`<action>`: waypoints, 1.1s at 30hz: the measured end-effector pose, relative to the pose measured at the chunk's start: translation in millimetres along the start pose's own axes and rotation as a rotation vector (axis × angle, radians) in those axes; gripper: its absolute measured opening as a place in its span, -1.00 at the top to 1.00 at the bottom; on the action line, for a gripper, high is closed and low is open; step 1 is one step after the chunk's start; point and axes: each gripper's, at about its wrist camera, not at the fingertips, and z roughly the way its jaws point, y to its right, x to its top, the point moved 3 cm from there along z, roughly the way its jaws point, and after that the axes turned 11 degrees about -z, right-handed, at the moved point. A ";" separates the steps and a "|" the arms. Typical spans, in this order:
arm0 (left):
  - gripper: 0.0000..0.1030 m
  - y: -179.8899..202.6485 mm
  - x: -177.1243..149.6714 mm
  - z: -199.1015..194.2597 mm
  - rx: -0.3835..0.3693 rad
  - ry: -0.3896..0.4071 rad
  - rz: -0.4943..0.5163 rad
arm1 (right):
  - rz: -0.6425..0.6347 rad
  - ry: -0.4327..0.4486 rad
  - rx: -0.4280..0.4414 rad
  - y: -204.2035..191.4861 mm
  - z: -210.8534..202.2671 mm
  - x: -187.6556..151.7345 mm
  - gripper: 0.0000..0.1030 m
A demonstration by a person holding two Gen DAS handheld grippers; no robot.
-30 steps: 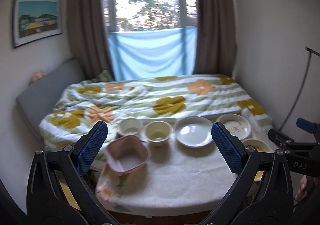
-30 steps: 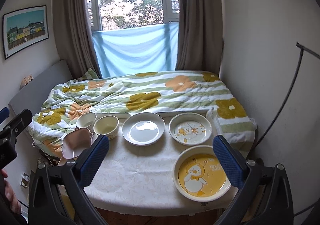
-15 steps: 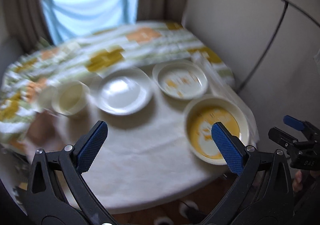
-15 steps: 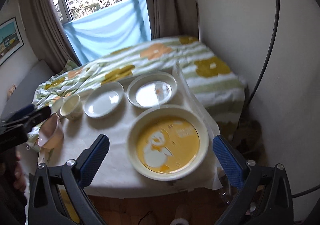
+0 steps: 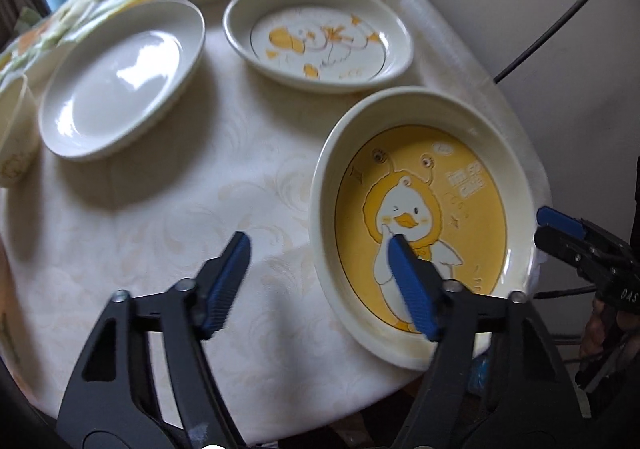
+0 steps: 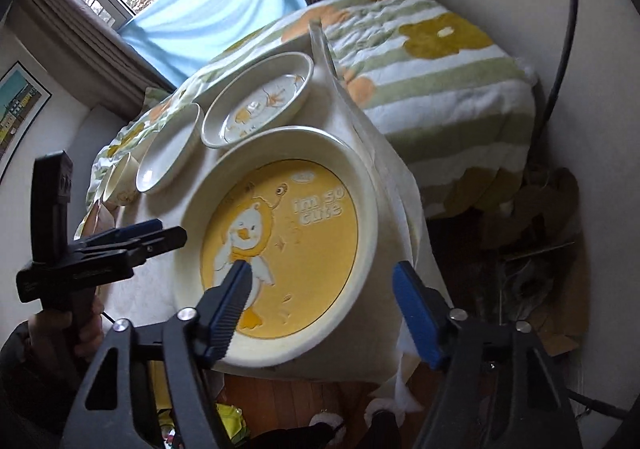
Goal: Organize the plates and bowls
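Yellow duck plate (image 5: 424,209) lies on the surface (image 5: 168,233); left tongs (image 5: 320,273) and right tongs (image 6: 324,305) both gape wide over its rim.

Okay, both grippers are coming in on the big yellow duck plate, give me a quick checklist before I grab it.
1. Left gripper open: ok, jaws apart with the near-left rim between them.
2. Right gripper open: ok, jaws apart and straddling the right rim.
3. Yellow duck plate empty: ok, nothing lies in it.
4. Plate fully supported: not ok, its near edge sits at or slightly past the table edge.
5. Room from neighbours: ok, the small duck plate and plain white plate sit apart from it.
6. Fingers touching the rim: cannot tell from either view.
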 end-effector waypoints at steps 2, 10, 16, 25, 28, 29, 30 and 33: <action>0.10 -1.3 -1.0 6.8 -0.001 -0.019 -0.005 | -0.005 -0.009 0.014 6.1 7.6 4.7 -0.07; 0.73 0.9 -3.3 21.1 -0.028 -0.045 -0.028 | -0.023 -0.044 0.043 23.2 26.4 13.0 0.57; 0.73 3.0 -4.2 19.9 -0.021 -0.041 -0.018 | -0.011 -0.068 0.051 27.8 31.5 12.2 0.77; 0.73 3.5 -3.8 19.3 -0.003 -0.029 0.002 | -0.032 -0.068 0.040 26.2 31.6 15.7 0.77; 0.73 7.6 -5.6 12.7 -0.004 -0.017 -0.005 | -0.043 -0.063 0.041 24.9 29.2 16.7 0.76; 0.73 3.6 -6.8 12.3 -0.006 -0.015 -0.007 | -0.045 -0.062 0.040 24.5 28.2 17.3 0.76; 0.73 3.5 -6.9 8.9 -0.011 -0.009 -0.014 | -0.052 -0.060 0.039 22.7 27.3 16.9 0.76; 0.73 1.1 -6.7 -3.6 -0.013 0.005 -0.022 | -0.068 -0.058 0.044 19.0 23.4 19.7 0.76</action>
